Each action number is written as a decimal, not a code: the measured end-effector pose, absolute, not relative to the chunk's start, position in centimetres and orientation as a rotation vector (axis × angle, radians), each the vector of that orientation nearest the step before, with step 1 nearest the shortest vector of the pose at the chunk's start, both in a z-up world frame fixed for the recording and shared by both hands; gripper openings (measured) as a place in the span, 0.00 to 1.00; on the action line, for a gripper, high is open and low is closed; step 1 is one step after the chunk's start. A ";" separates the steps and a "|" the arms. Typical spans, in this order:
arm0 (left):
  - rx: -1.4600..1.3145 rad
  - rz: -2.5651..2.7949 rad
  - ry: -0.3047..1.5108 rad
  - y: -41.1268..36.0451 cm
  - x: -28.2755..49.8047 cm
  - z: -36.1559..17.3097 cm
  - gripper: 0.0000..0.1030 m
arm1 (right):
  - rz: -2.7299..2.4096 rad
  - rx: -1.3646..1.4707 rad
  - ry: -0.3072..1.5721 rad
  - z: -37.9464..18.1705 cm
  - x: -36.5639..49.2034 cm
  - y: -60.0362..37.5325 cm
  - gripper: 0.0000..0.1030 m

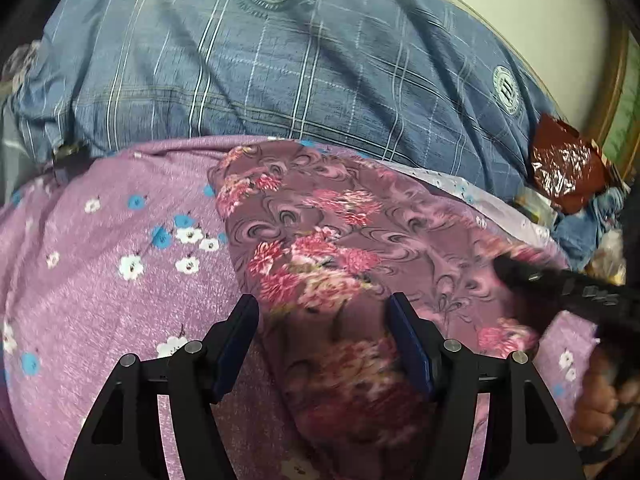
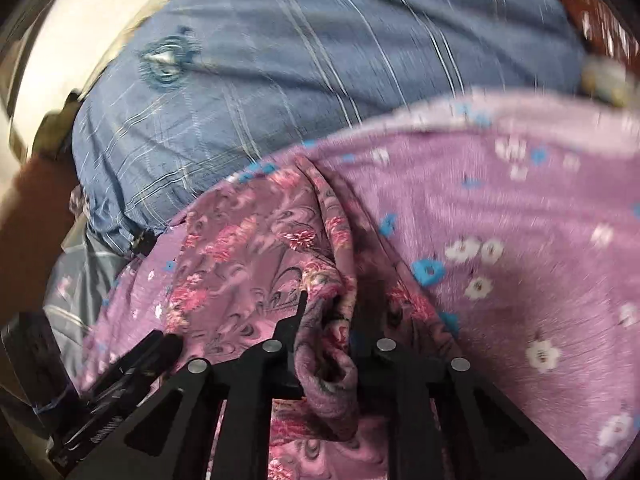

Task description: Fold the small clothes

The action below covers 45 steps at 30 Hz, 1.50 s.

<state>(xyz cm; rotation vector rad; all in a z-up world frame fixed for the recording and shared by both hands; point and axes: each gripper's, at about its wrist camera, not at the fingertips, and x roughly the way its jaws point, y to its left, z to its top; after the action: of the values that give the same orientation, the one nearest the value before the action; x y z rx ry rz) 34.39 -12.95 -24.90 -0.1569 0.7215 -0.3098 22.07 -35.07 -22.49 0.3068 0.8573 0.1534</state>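
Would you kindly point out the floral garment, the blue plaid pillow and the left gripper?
floral garment (image 1: pixel 320 240): left wrist view, flat middle of the cloth.
blue plaid pillow (image 1: pixel 280 80): left wrist view, centre of its front.
left gripper (image 1: pixel 324 340): left wrist view, midway between its open fingertips.

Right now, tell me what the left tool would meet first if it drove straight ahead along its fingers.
Most likely the mauve rose-printed garment, spread directly ahead of the open left tool on the lilac flowered sheet; depth is unclear.
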 end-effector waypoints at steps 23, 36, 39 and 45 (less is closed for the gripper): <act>-0.057 -0.308 0.820 -12.5 34.2 -25.9 0.65 | 0.198 0.203 1.106 -22.3 34.6 -31.5 0.18; -0.098 -0.284 0.798 -11.0 33.3 -25.4 0.67 | 0.304 0.137 1.113 -23.3 39.3 -24.1 0.17; -0.063 -0.293 0.822 -11.4 33.2 -26.4 0.67 | 0.358 0.074 1.188 -26.1 40.2 -20.0 0.15; -0.077 -0.301 0.791 -10.8 33.0 -25.1 0.67 | 0.336 0.146 1.204 -27.1 40.0 -21.4 0.19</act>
<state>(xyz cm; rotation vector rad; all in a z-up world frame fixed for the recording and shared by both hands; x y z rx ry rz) 33.03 -10.84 -25.07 -0.0768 0.7913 -0.3008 40.03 -21.36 -27.10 0.1464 1.2039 0.3364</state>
